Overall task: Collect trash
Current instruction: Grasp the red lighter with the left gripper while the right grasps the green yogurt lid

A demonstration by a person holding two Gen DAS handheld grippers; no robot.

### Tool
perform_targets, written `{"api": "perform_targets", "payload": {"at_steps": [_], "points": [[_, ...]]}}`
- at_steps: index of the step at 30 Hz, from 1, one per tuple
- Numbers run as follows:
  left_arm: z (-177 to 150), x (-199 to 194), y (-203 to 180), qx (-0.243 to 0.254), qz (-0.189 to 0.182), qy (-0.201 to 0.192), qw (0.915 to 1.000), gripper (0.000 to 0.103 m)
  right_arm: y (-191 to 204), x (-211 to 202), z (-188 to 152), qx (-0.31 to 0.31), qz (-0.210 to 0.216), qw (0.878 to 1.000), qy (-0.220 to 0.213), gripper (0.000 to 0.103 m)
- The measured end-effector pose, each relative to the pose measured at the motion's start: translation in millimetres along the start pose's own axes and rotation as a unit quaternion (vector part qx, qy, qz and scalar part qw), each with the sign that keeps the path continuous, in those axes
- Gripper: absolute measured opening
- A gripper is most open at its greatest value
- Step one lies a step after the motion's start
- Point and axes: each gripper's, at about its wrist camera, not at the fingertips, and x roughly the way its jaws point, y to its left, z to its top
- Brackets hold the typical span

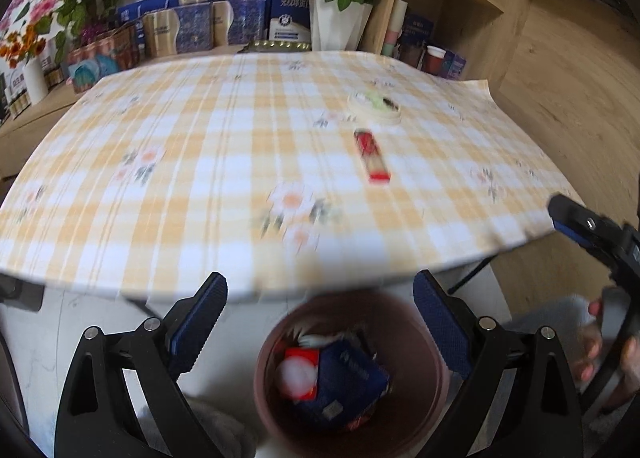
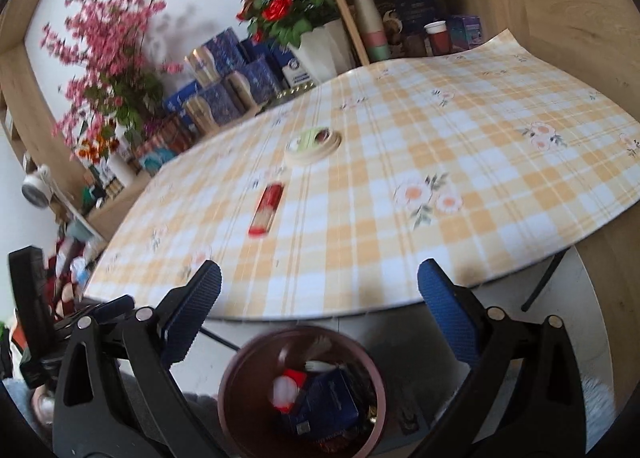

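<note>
Both claws, left (image 1: 320, 322) and right (image 2: 319, 316), gape wide and empty above the bin (image 1: 436, 374). Beyond them on the table (image 1: 160, 178) lie a red wrapper (image 1: 371, 155) and a round lid (image 1: 374, 105).

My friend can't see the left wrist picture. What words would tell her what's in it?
An open two-finger gripper hangs over a round brown bin holding a dark blue box. Beyond, on a yellow checked tablecloth, lie a long red wrapper and a round cream lid.
</note>
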Motion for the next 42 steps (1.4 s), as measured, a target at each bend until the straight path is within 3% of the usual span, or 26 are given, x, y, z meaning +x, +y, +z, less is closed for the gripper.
{"api": "perform_targets", "payload": {"at_steps": [7,15,18,21,24,25,26,30,36,42], "points": [[60,58,-30,0.010,-0.018,0.021,0.9996,0.092,-17,5,30,-0.026,-0.016,1.000,-0.007,0.097],[93,128,-48,0.023,-0.007,0.062,0.9978,0.072,-28,13,49,-0.038,-0.039,0.999,-0.004,0.097],[99,143,-49,0.026,0.005,0.072,0.9970,0.065,-28,19,51,-0.045,-0.032,0.998,0.010,0.097],[105,150,-54,0.044,0.024,0.074,0.9960,0.060,-26,27,52,-0.064,-0.058,0.996,0.020,0.097],[105,153,-58,0.068,0.039,0.071,0.9944,0.046,-22,32,51,-0.087,-0.059,0.994,0.027,0.097],[106,152,-58,0.074,0.034,0.069,0.9943,0.030,-21,33,51,-0.094,-0.061,0.993,0.029,0.097],[106,151,-59,0.079,0.039,0.067,0.9938,0.022,-18,36,51,-0.105,-0.064,0.992,0.032,0.097],[108,137,-50,0.065,0.023,0.049,0.9964,0.022,-12,47,56,-0.131,-0.055,0.989,0.050,0.097],[112,104,-14,0.002,0.005,0.020,0.9998,0.022,17,87,85,-0.229,-0.045,0.971,0.057,0.097],[109,73,26,-0.057,0.003,0.000,0.9983,0.022,38,171,120,-0.209,-0.034,0.971,0.108,0.097]]}}
